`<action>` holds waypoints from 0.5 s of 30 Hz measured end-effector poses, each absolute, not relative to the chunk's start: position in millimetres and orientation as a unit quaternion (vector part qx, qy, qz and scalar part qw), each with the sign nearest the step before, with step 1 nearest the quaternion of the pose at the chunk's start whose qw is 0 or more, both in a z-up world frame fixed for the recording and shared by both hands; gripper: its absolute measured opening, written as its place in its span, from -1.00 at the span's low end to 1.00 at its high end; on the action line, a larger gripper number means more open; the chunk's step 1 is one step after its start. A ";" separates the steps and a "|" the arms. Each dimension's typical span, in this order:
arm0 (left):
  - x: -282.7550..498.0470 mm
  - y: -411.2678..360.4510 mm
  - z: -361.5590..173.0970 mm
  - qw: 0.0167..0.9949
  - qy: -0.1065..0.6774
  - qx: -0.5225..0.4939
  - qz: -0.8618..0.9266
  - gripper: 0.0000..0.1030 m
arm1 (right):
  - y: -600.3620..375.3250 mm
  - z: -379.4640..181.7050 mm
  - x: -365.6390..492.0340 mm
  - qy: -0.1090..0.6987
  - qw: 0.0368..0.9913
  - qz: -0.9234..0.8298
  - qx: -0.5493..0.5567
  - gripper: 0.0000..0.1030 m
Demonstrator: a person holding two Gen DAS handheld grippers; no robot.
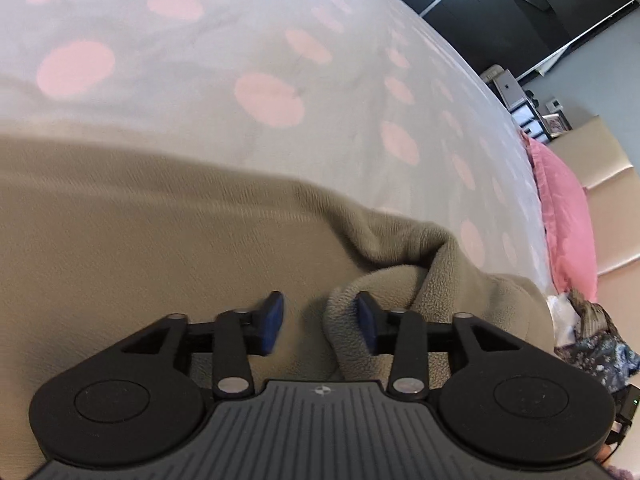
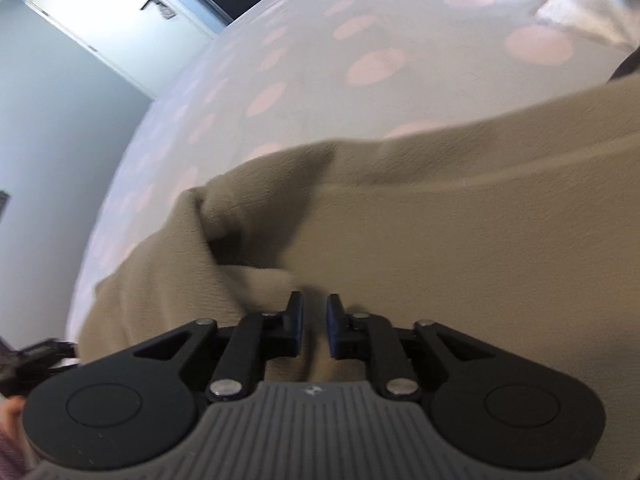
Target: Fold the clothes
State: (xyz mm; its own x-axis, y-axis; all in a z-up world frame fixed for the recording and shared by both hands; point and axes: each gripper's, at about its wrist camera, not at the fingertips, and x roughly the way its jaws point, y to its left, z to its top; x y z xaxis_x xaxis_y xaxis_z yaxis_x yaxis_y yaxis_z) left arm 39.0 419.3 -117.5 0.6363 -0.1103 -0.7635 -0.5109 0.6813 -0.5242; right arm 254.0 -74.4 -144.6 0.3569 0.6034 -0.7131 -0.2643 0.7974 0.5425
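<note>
Left wrist view
- Garment: a tan fleece garment (image 1: 160, 232) is lying spread over the bed cover (image 1: 240, 40), white with pale pink dots; its far edge is blurring into the cover.
- Gripper: the left gripper (image 1: 318, 322) is pointing down at the fleece with its blue pads (image 1: 272, 320) standing apart; a rolled fold of fleece is bulging up against the right-hand pad, but the pads are not pinching it.
- Hidden or cut off: the camera housing is covering the near part of the garment, so its lower edge is not showing; the fold is hiding most of the right-hand pad.
- Background: a pink pillow (image 1: 568, 220) is lying at the bed's far edge, a heap of patterned clothes (image 1: 592, 340) is sitting beside the fleece (too small to sort out), and a dark wardrobe (image 1: 500, 8) is standing behind.
- Writing: none readable; a small round emblem on the housing is too small to make out.

Right wrist view
- Garment: the same fleece (image 2: 440, 220) is filling the lower frame, with a bunched, shadowed crease near its left end.
- Gripper: the right gripper (image 2: 315, 324) is holding its pads close together with a thin gap showing; nothing is pinched, the fleece lying beneath.
- Hard to make out: motion blur is softening everything; a white cloth (image 2: 588, 4) is being cut off at the top right corner.
- Background: a white door (image 2: 120, 20).
</note>
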 end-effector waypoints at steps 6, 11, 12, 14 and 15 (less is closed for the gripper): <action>46.5 415.1 -88.7 0.847 0.363 -0.374 0.104 -0.25 | -83.3 -120.9 261.1 0.461 0.817 0.271 0.218 -0.61; 79.7 387.5 -85.0 0.859 0.373 -0.345 0.058 -0.04 | -53.7 -96.5 268.5 0.446 0.805 0.331 0.211 -0.27; 87.6 380.9 -86.2 0.860 0.380 -0.335 0.051 -0.04 | -45.7 -93.6 269.6 0.444 0.802 0.342 0.206 -0.27; 99.1 372.8 -93.1 0.861 0.389 -0.323 0.049 -0.04 | -31.8 -91.2 273.5 0.443 0.799 0.354 0.200 -0.26; 102.4 371.4 -97.4 0.861 0.390 -0.323 0.051 -0.04 | -25.0 -92.2 276.7 0.445 0.798 0.355 0.196 -0.26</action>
State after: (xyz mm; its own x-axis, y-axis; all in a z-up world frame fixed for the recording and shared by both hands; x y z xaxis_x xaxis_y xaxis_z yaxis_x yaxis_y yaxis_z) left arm 102.4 371.4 -97.4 0.6904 -0.1646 -0.7045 -0.3393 0.7864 -0.5163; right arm 276.7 -25.0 -92.2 0.3518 0.7412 -0.5717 -0.3920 0.6713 0.6291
